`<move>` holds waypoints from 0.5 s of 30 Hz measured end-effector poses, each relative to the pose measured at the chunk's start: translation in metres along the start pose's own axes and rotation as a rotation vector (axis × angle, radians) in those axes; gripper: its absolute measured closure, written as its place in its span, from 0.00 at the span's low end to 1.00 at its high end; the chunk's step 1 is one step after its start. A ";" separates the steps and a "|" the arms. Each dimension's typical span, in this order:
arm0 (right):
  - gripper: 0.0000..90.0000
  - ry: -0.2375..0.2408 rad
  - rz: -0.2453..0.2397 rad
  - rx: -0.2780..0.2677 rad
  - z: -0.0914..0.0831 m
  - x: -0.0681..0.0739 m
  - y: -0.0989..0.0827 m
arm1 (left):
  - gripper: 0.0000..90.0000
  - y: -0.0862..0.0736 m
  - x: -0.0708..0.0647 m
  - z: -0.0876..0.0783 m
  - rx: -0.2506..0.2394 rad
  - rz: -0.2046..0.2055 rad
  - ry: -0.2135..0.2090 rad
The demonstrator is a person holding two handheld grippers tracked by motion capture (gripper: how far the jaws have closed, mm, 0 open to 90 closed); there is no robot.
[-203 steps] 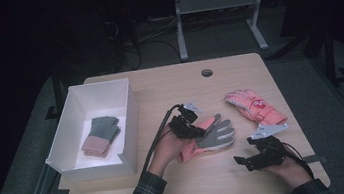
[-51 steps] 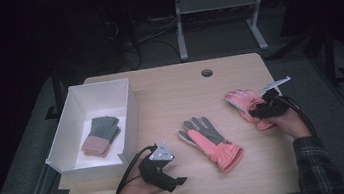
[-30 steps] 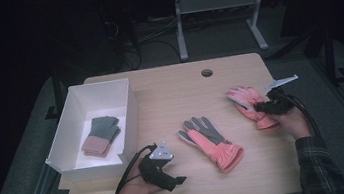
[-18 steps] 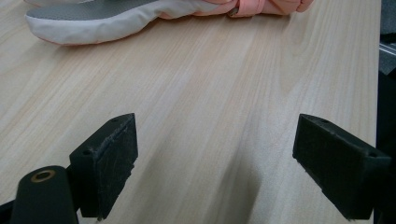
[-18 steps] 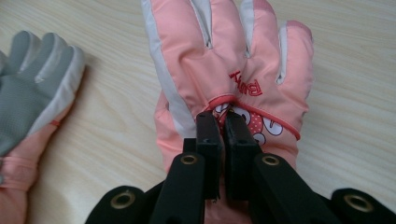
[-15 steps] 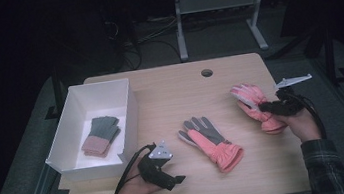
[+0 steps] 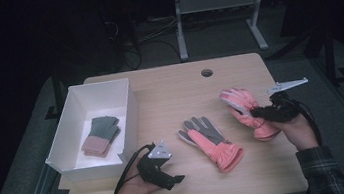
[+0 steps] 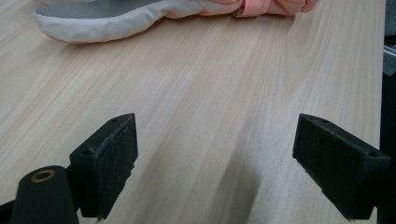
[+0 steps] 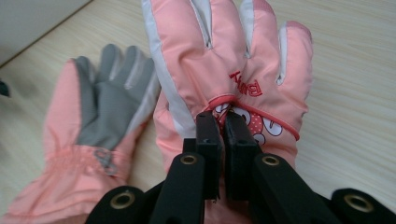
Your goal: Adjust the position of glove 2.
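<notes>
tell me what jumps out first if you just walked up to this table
Two pink gloves catch the eye: the right gripper is shut on one pink glove at the table's right, and the other glove lies palm up, grey side showing, at the middle. At the left a white box holds a folded green and pink pair, while the left gripper stands open near the front edge.

Your right-hand glove (image 9: 233, 70): pink, white strips between the fingers, red lettering, red-trimmed patch with white dots. Other glove (image 7: 209, 141): salmon pink, grey palm and fingers, white edge. Folded pair in the box (image 7: 100, 135): dark green fingers, dusty pink cuffs. Box (image 7: 127, 114) white. Table (image 7: 170, 97) light wood grain. Gripper pads (image 8: 109, 163) black. Your sleeve (image 7: 321, 173): dark plaid.
</notes>
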State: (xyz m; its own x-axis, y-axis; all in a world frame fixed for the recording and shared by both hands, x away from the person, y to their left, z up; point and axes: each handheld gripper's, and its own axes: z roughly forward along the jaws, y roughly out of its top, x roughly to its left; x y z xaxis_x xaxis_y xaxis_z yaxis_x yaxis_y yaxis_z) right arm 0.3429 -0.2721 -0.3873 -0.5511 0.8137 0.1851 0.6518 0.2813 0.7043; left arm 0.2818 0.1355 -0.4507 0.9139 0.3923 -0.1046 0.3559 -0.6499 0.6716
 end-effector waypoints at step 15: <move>0.96 0.061 -0.036 -0.011 0.001 0.051 0.015 | 0.15 0.000 0.000 0.000 0.001 0.003 0.004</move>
State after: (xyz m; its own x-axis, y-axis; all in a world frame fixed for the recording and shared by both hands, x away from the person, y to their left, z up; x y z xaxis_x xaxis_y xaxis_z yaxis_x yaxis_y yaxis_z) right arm 0.3246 -0.2259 -0.3680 -0.6054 0.7702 0.2008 0.6254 0.3043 0.7185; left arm 0.2822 0.1358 -0.4507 0.9140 0.3932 -0.1000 0.3537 -0.6515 0.6711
